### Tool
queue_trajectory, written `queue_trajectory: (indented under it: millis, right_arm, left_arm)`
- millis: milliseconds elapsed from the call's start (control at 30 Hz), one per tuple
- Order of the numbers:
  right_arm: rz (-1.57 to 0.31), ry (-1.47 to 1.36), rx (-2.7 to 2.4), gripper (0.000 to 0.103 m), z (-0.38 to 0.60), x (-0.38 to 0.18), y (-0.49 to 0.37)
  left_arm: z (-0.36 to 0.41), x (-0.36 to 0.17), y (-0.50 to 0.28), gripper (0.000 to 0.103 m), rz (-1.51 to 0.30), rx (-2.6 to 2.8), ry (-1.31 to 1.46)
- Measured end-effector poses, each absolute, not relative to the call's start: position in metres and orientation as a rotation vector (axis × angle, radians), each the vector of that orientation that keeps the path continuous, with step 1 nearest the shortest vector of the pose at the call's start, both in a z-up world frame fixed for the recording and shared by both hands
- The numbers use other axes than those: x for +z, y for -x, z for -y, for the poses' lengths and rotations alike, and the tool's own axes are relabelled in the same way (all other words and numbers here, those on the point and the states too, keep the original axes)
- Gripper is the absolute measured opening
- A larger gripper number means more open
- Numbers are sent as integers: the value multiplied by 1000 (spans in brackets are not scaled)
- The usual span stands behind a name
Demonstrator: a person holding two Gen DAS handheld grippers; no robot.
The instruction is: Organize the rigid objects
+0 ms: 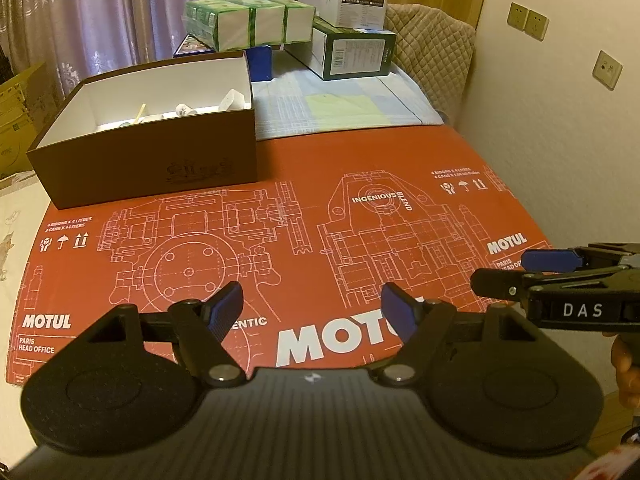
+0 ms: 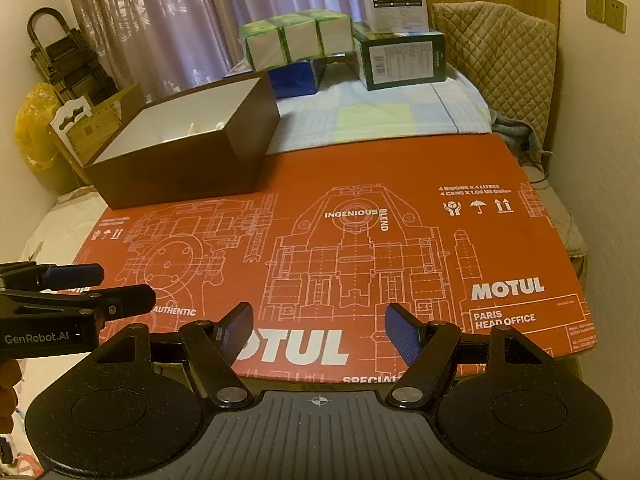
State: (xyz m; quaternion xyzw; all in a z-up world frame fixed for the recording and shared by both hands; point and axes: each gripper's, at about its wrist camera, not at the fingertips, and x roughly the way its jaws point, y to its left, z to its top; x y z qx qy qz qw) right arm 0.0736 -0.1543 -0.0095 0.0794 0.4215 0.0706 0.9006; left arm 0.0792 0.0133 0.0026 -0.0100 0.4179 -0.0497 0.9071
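At the upper left of both views, a brown box [image 1: 152, 152] sits on the far left corner of a red printed cardboard sheet [image 1: 320, 240], with small white objects [image 1: 186, 111] inside, well beyond the fingers. The left gripper [image 1: 312, 312] and right gripper [image 2: 318, 326] stand open and empty above the sheet's near edge.

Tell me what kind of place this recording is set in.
Probably a room in a home, perhaps a bedroom: a curtain covers the window, a quilted cover drapes furniture by the wall, and stacked product boxes sit on a patchwork cloth.
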Motion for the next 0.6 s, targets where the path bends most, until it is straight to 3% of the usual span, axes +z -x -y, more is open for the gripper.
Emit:
queue_trajectory:
  millis: [600]
  right_arm:
    - [-875,-171,140,70,159,-10,-77]
  left_arm:
    - [-11,1,-83,73,-865,-107,15]
